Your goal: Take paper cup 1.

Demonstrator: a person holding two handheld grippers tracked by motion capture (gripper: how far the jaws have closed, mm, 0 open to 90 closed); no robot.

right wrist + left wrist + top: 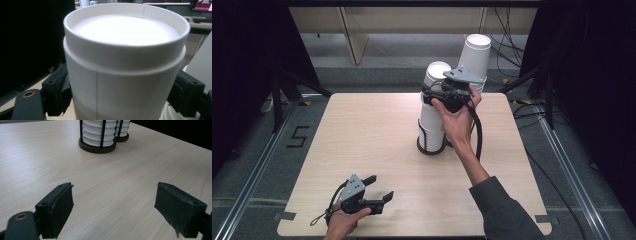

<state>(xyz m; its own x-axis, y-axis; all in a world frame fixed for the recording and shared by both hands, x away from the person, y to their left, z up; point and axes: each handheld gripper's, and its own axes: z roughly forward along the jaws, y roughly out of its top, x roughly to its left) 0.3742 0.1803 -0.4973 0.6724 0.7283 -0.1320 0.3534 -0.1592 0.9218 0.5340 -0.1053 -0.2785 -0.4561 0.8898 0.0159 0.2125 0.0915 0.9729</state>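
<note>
Cups [432,122] are standing stacked upside down in a holder [431,146] just past the worktop's [362,135] centre, toward 1 o'clock. Right gripper [451,88] is clasping the top cup [125,62] of that stack, jaws pressing its sides. Left gripper [378,187] is resting at 7 o'clock, jaws parted and gripping nothing.

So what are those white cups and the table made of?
The white upside-down cups look like matte paper: a glued side seam and a rolled bottom edge show. The pale table looks like wood or a wood-print laminate, with fine grain lines and a smooth, low sheen; which, I can't tell.
</note>
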